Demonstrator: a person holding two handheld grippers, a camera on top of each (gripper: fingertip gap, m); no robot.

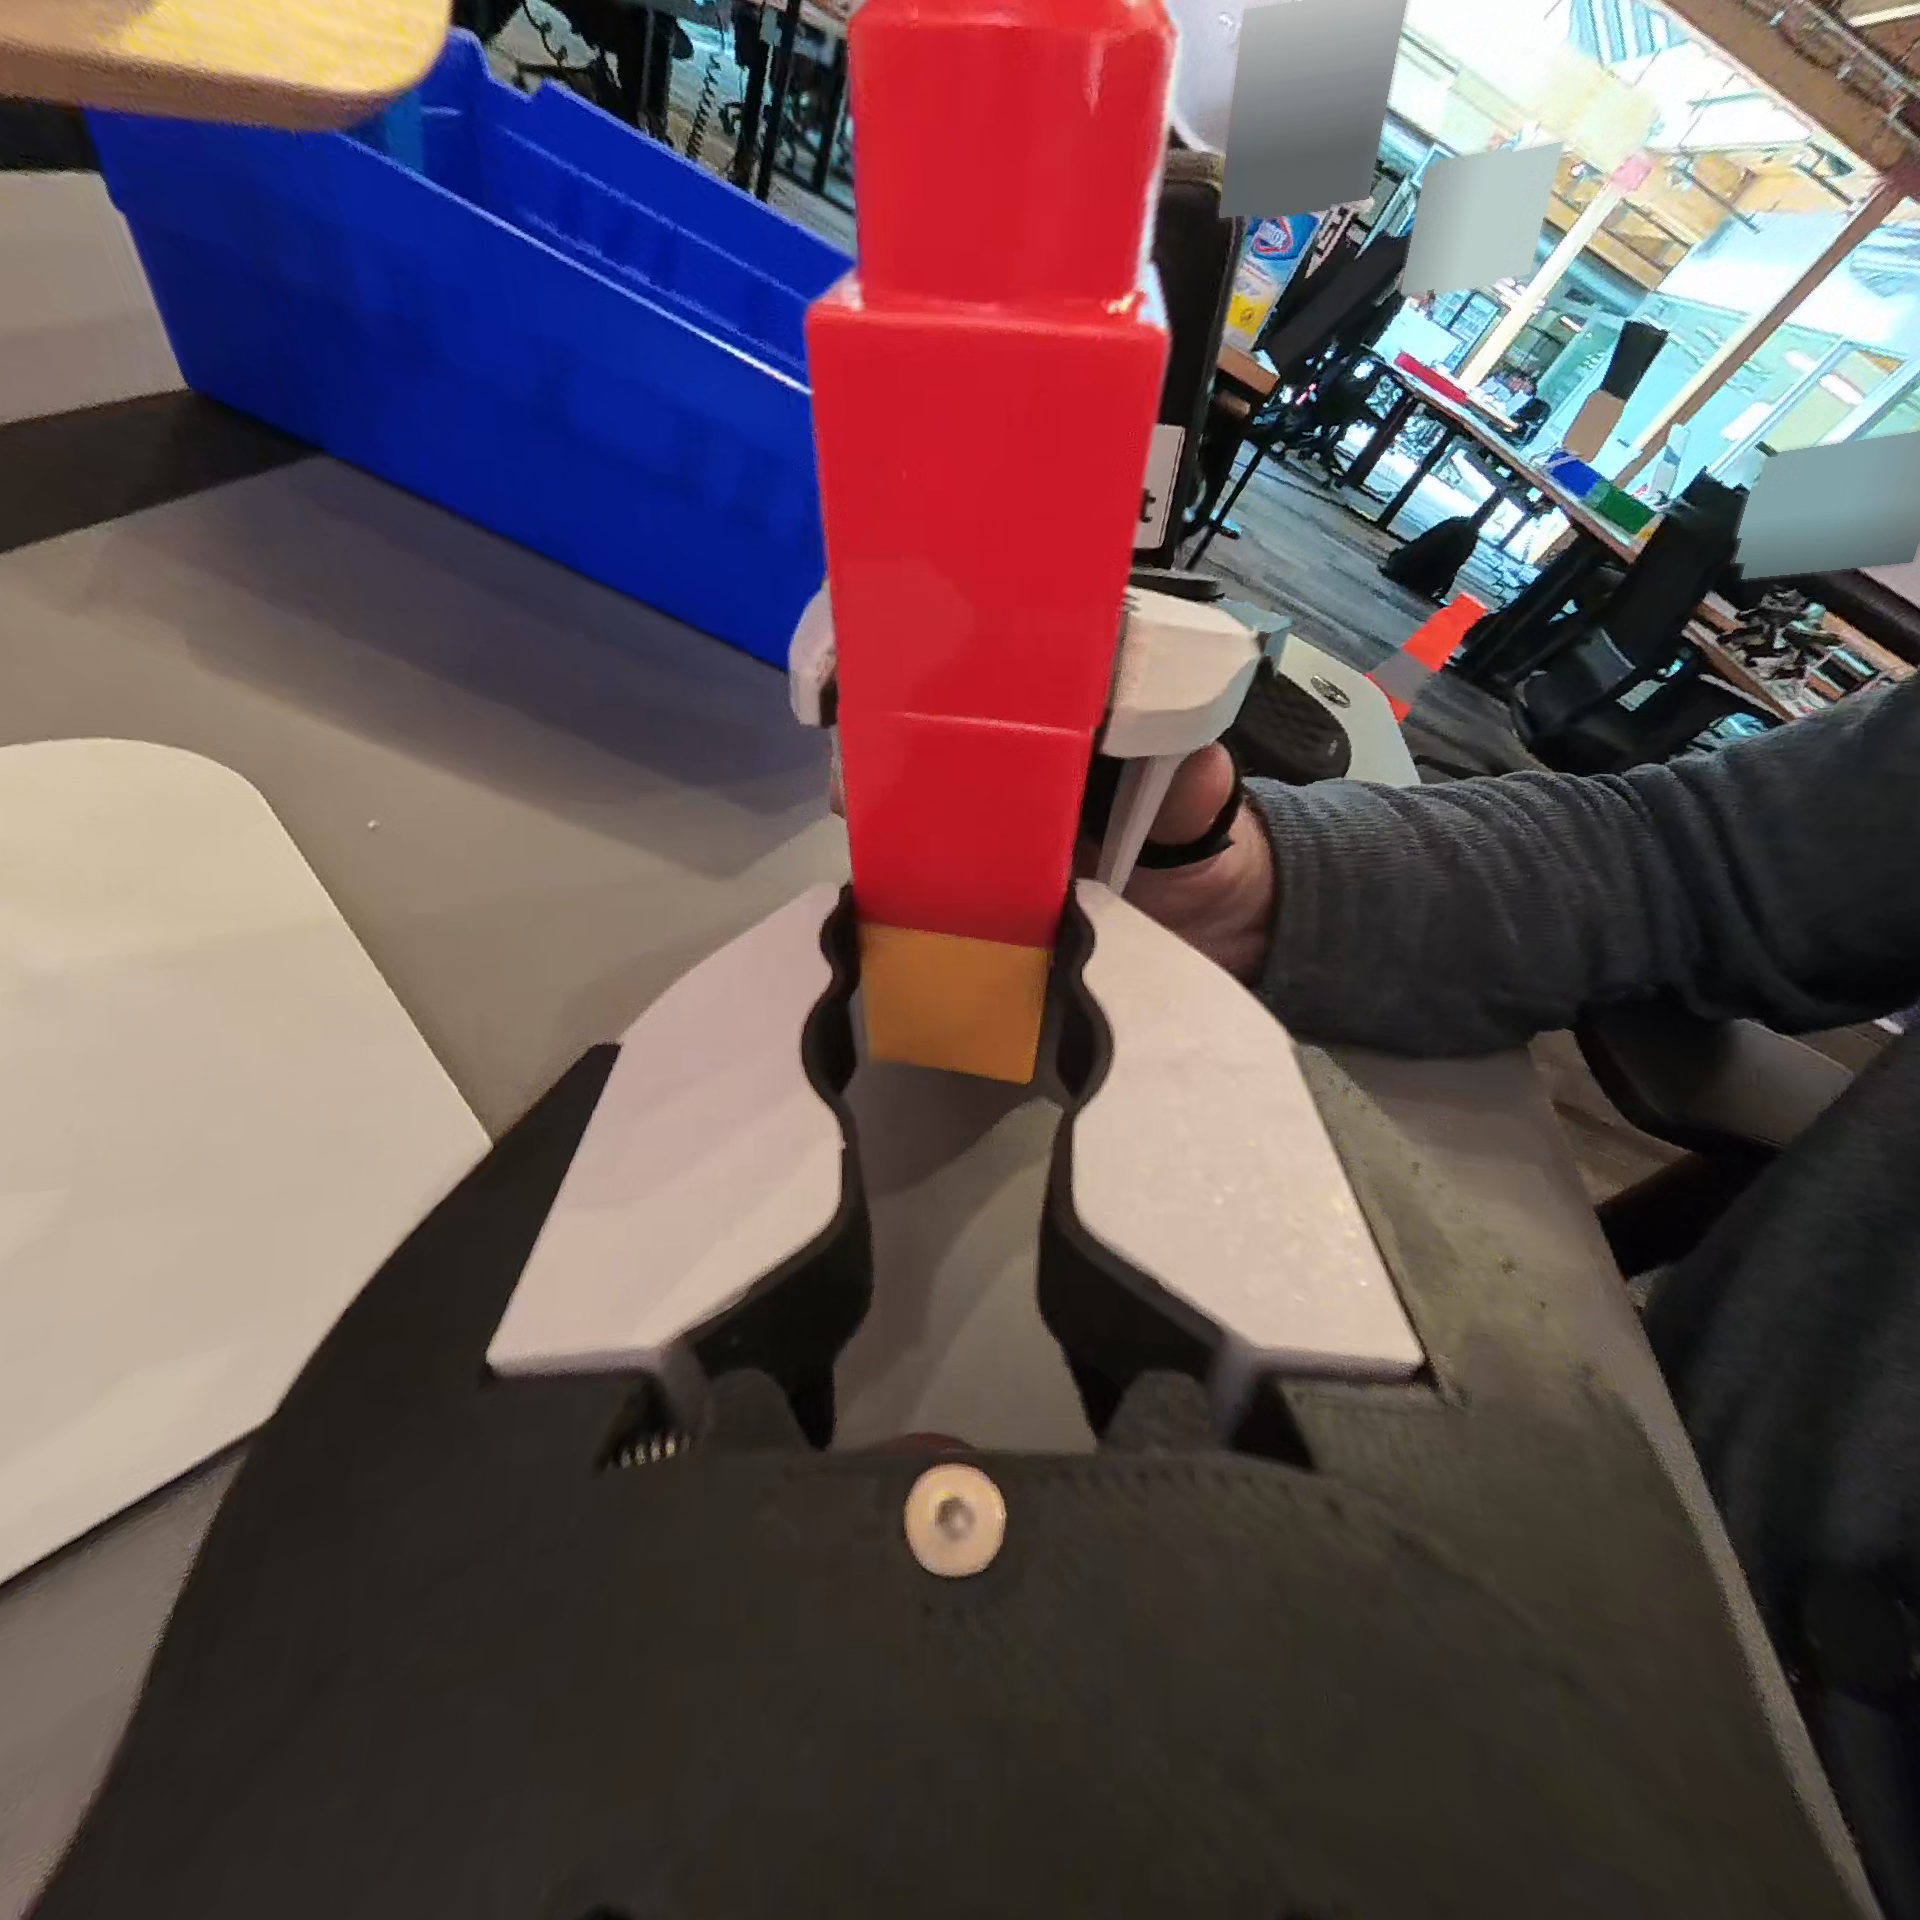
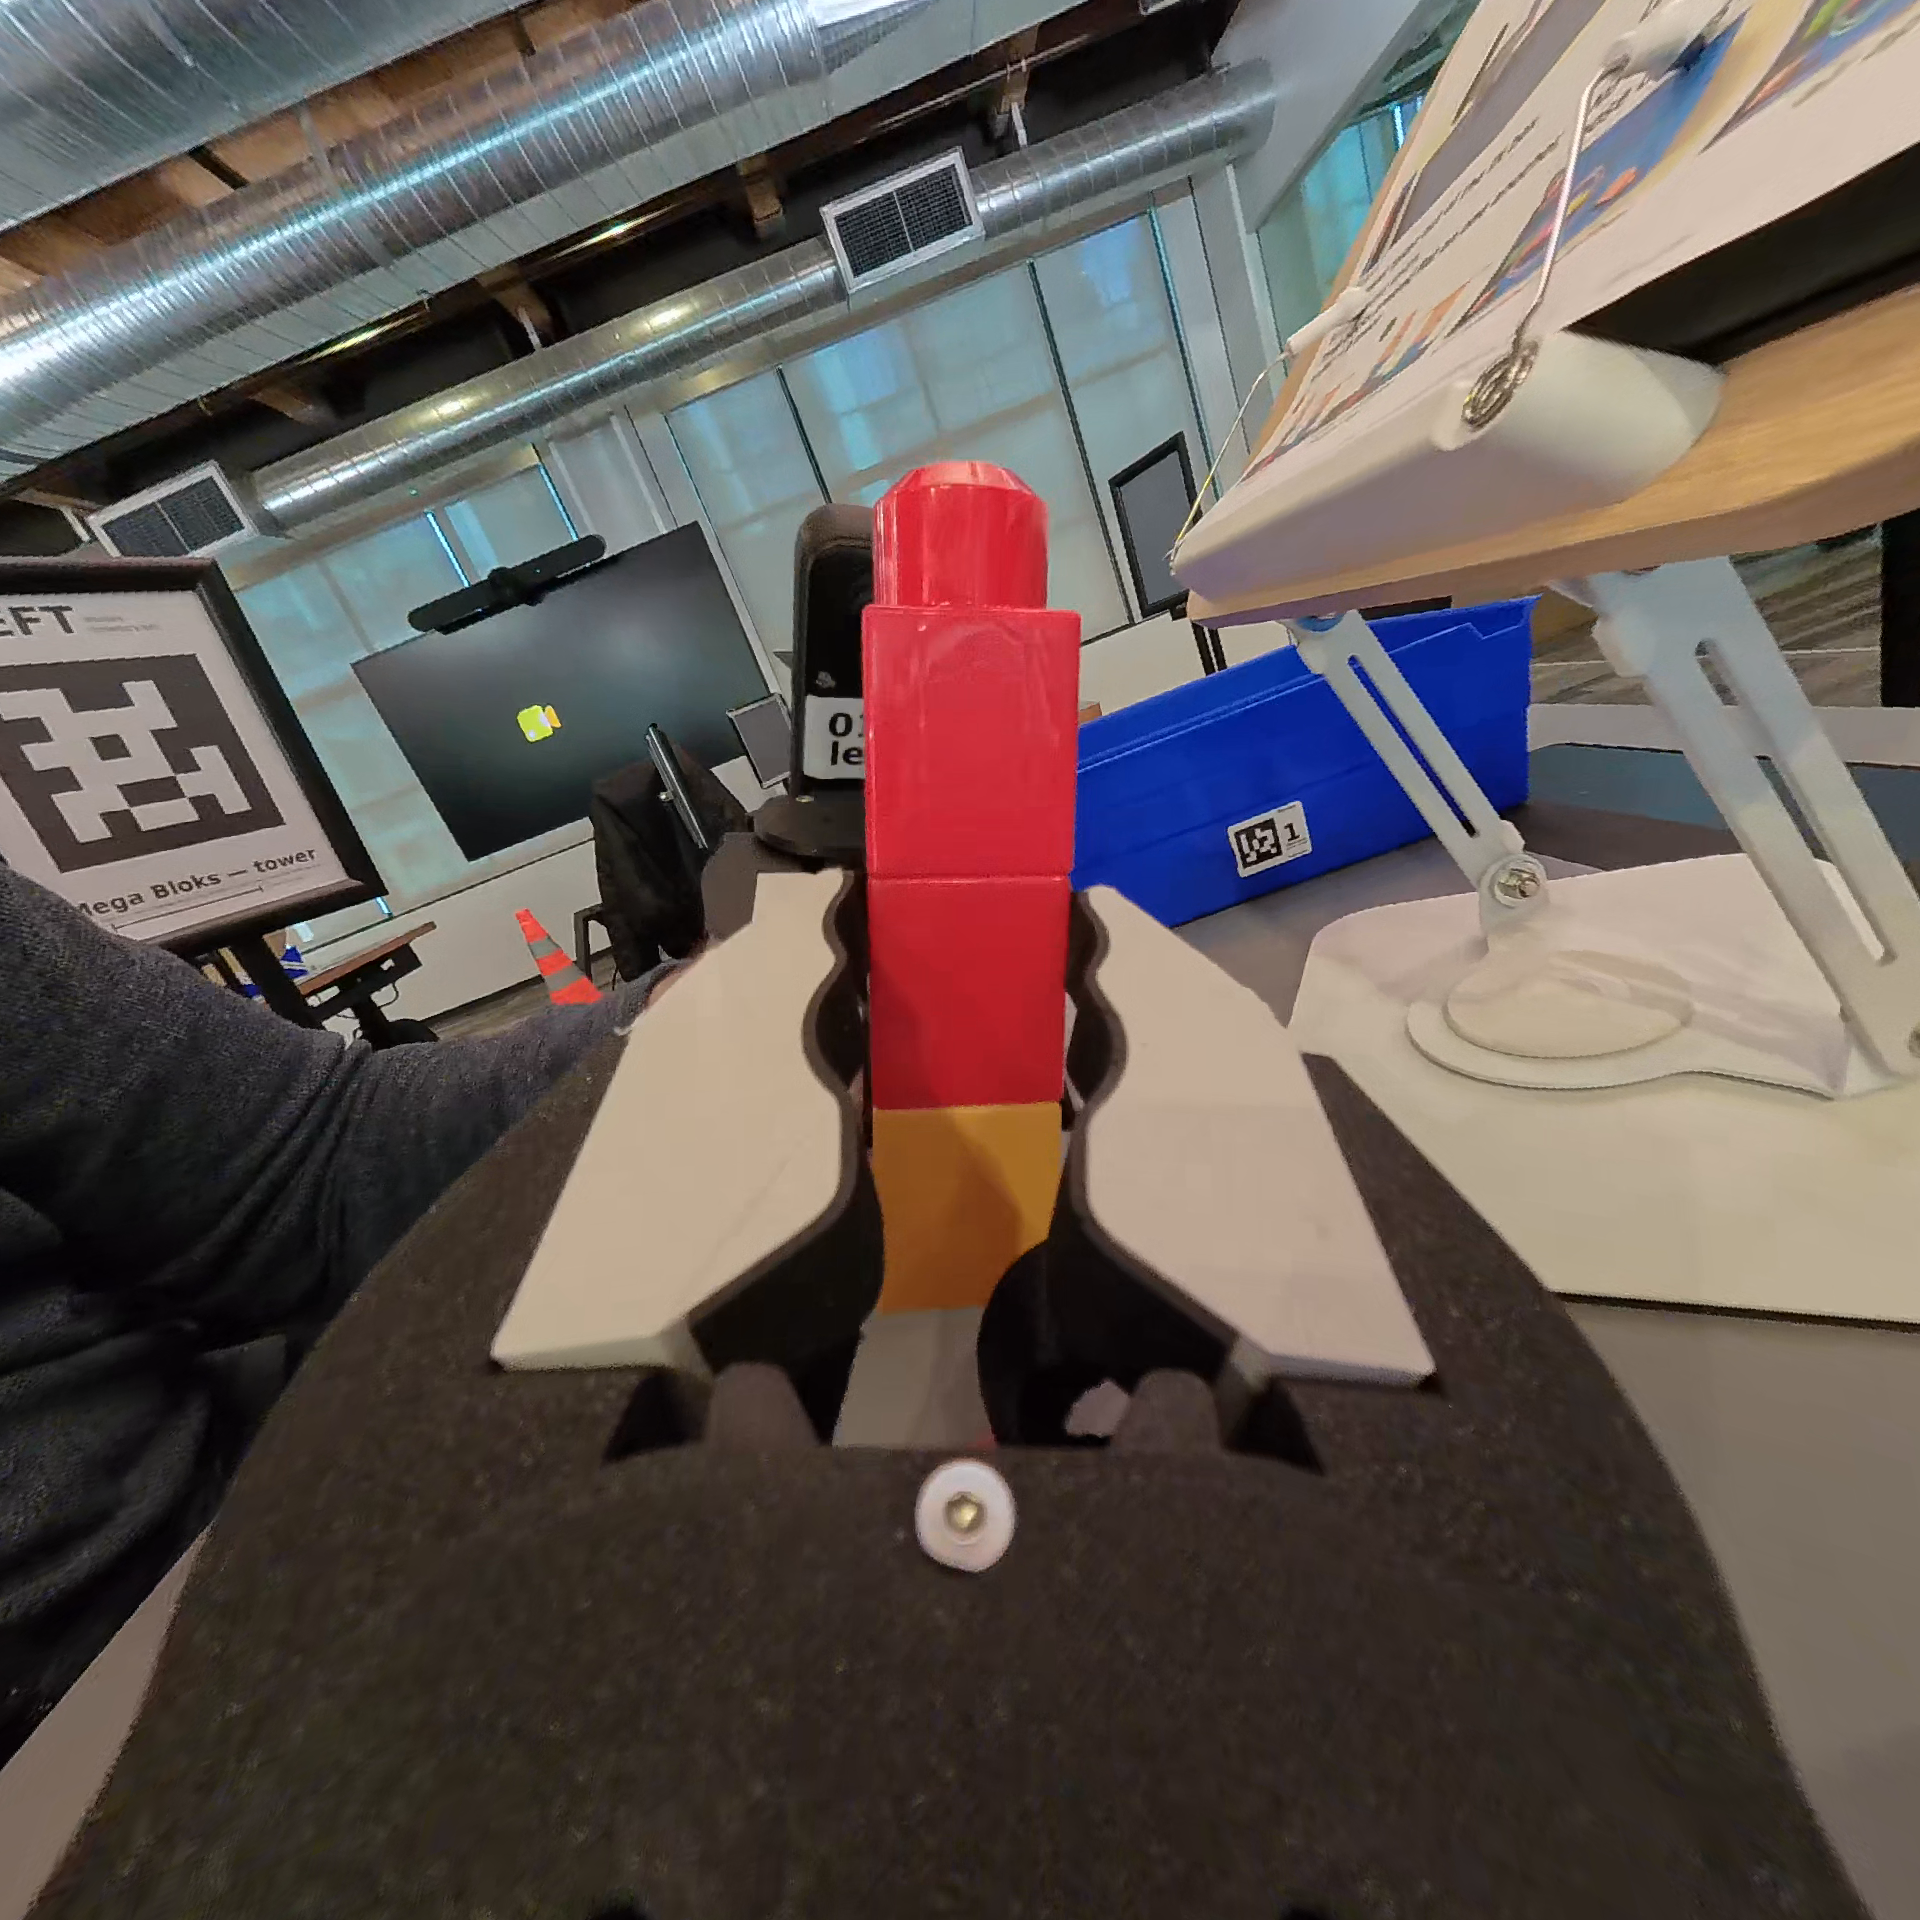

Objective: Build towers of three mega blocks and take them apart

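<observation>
While held upright near the blue bin point(image 1: 468, 343), probably handles as a light, stiff, slick tower point(image 1: 977, 582), clamped at the orange block point(image 1: 951, 997) by left gripper point(image 1: 961, 920) jaws and middle red block point(image 2: 966, 987) by right gripper point(image 2: 961, 904) jaws.

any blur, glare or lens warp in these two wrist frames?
Left wrist view: tower sharp with small glare spots, board corner at top left blurred, windows at right blown out. Right wrist view: tower sharp, fisheye bends the ducts, stand edge soft.
</observation>
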